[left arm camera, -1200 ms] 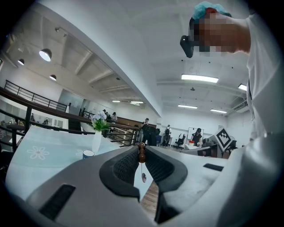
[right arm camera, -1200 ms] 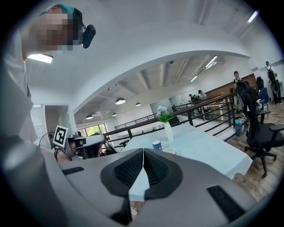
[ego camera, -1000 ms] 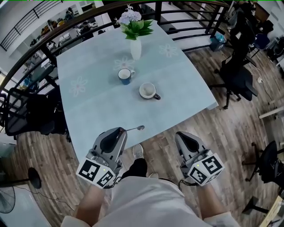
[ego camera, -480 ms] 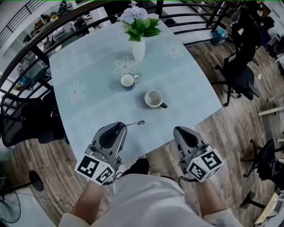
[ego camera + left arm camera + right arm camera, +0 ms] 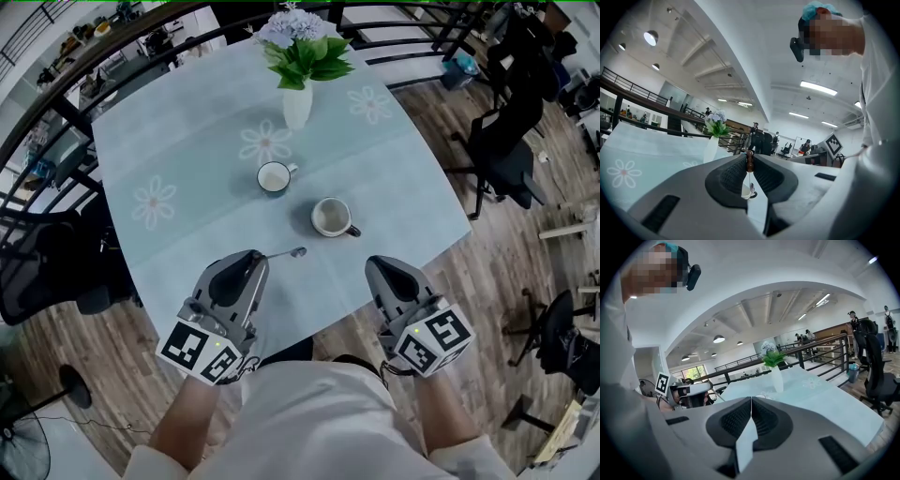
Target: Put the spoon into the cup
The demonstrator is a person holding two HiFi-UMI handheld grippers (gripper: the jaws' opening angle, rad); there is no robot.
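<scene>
Silver spoon (image 5: 286, 253) clamped level by handle; white cup (image 5: 330, 217) upright just beyond; blue cup (image 5: 273, 177) farther.

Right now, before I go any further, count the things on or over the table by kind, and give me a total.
Cups: 2, a blue cup and a white cup
Vases: 1, the vase with flowers
Spoons: 1, the spoon gripped in the left tool
Total: 4
</scene>
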